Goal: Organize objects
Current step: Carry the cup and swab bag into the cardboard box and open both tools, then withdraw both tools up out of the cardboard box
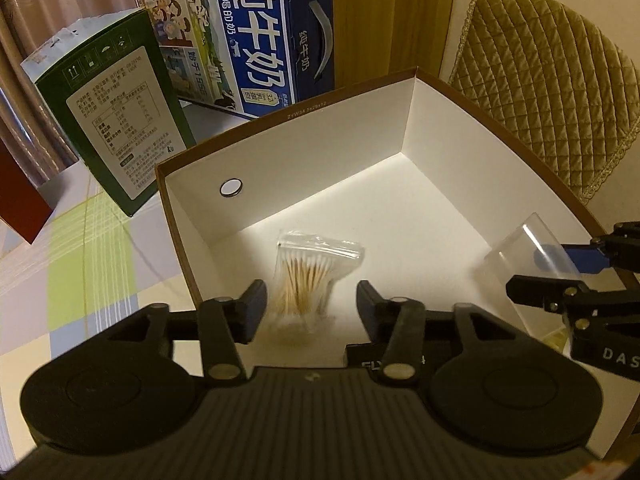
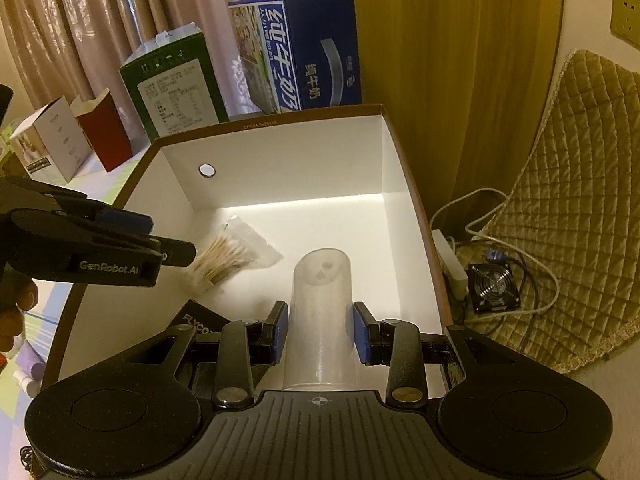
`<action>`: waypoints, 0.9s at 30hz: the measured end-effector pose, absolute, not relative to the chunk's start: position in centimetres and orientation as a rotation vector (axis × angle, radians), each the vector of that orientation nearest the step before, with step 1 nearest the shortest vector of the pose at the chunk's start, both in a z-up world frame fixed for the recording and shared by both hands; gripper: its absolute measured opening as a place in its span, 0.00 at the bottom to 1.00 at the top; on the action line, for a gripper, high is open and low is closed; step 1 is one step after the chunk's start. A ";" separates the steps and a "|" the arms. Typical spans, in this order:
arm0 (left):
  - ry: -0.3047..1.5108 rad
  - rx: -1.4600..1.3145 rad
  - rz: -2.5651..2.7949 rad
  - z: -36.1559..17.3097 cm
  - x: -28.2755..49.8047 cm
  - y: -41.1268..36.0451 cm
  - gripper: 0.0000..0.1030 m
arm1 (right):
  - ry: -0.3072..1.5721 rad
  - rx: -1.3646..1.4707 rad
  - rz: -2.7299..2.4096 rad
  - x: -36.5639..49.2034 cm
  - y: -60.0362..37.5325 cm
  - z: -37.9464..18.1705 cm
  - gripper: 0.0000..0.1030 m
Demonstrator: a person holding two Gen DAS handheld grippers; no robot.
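Observation:
A brown box with a white inside stands open on the table; it also shows in the right wrist view. A clear bag of cotton swabs lies on its floor, just ahead of my open, empty left gripper. In the right wrist view the bag lies left of centre, with the left gripper above it. My right gripper is shut on a clear plastic cup, held over the box. The cup and right gripper show at the right in the left wrist view.
A black packet lies in the box's near corner. Behind the box stand a green carton, a blue milk carton, a red box and a white box. A quilted chair, cables and a fan are on the right.

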State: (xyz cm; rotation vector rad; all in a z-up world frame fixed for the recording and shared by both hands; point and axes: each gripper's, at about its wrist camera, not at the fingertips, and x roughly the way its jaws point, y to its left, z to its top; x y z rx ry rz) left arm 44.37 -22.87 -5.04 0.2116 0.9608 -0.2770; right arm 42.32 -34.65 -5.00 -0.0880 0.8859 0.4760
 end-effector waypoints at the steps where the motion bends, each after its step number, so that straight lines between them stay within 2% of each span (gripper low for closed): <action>1: 0.961 0.208 -0.277 -5.0 44.3 -22.8 0.51 | 0.883 -0.090 0.474 42.3 -34.6 -5.0 0.30; 6: 0.956 0.192 -0.291 -4.6 43.6 -22.3 0.56 | 0.873 -0.099 0.464 42.3 -34.4 -5.1 0.32; 8: 0.948 0.185 -0.300 -4.3 43.3 -22.1 0.58 | 0.864 -0.094 0.469 42.1 -34.5 -5.0 0.45; 10: 0.939 0.179 -0.303 -3.9 42.8 -21.9 0.60 | 0.850 -0.093 0.462 41.8 -34.5 -4.7 0.49; 15: 0.919 0.149 -0.310 -2.8 41.7 -21.2 0.64 | 0.845 -0.071 0.469 40.7 -34.9 -4.1 0.54; 23: 0.869 0.105 -0.325 -0.3 38.3 -19.8 0.75 | 0.819 -0.036 0.476 37.5 -35.6 -2.7 0.80; 27: 0.842 0.087 -0.320 1.0 36.5 -19.2 0.81 | 0.808 -0.017 0.473 36.0 -35.8 -1.9 0.88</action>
